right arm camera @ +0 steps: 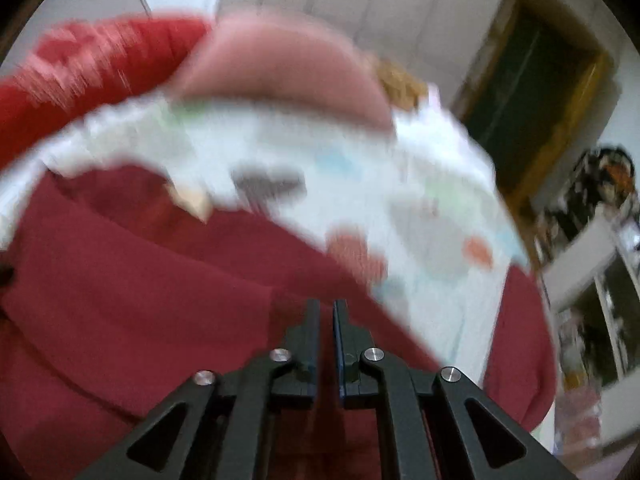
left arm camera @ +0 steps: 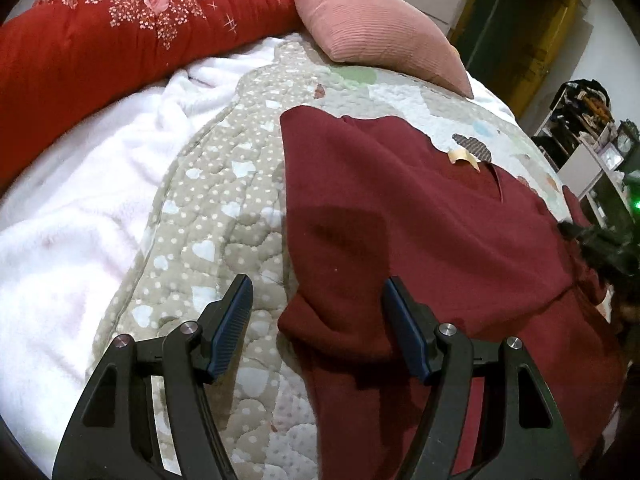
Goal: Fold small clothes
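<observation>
Maroon garment (left arm camera: 420,220) on quilt (left arm camera: 224,208), its folded corner between spread left jaws, right jaws pressed together over it.

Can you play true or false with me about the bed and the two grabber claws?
1. A dark red fleece garment lies on the quilted heart-print bedspread. True.
2. The left gripper is squeezed shut. False: its jaws stand wide open.
3. The right gripper is shut. True.
4. The pink ribbed pillow lies on top of the garment. False: it sits beyond it, apart.
</observation>
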A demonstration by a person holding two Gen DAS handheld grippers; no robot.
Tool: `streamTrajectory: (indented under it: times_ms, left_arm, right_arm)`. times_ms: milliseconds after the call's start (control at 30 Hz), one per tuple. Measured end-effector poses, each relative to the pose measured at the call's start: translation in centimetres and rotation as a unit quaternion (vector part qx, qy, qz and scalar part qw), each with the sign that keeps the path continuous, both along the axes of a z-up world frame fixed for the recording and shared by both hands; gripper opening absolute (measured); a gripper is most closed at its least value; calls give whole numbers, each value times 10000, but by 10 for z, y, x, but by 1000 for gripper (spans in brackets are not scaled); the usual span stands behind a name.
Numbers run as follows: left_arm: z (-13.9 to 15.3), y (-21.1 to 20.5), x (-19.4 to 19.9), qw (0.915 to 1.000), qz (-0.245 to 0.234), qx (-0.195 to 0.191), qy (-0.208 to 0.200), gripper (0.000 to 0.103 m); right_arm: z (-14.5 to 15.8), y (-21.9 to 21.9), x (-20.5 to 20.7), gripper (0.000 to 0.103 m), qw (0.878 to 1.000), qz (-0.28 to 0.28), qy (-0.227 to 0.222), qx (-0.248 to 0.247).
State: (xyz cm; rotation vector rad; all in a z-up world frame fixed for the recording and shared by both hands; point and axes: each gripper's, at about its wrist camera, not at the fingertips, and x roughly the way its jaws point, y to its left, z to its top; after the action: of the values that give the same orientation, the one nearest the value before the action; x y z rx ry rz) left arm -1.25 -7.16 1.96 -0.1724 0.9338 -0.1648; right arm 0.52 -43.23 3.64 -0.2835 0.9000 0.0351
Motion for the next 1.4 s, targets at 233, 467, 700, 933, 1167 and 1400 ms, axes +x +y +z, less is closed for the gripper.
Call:
streamTrajectory:
  times_ms: [233, 467, 700, 933, 1167, 1400]
  left_arm:
    - [3, 11, 0, 9994, 273, -64, -204, 68]
    - [2, 12, 7, 9994, 300, 16, -161, 68]
    - [-4, 17, 11, 9994, 288, -125, -165, 68]
    - [-3, 13, 13, 9993, 319, 6, -168, 69]
    - [15, 10, 5, 9980, 384, 223, -449, 69]
    - [27, -23, 6, 9984, -32, 223, -518, 69]
  right_arm:
    - [40, 34, -1, 42, 9862, 832, -27, 1434]
    - [26, 155, 23, 43, 9770, 1983, 173, 765]
    - [-8, 177, 40, 13, 9741, 2091, 494, 701]
    - [-20, 175, 55, 4, 9847, 1687, 265, 332]
    - [17, 136, 11, 8, 9835, 1424, 350, 1063]
    - [10, 88, -31, 38, 9903, 770, 514, 1039]
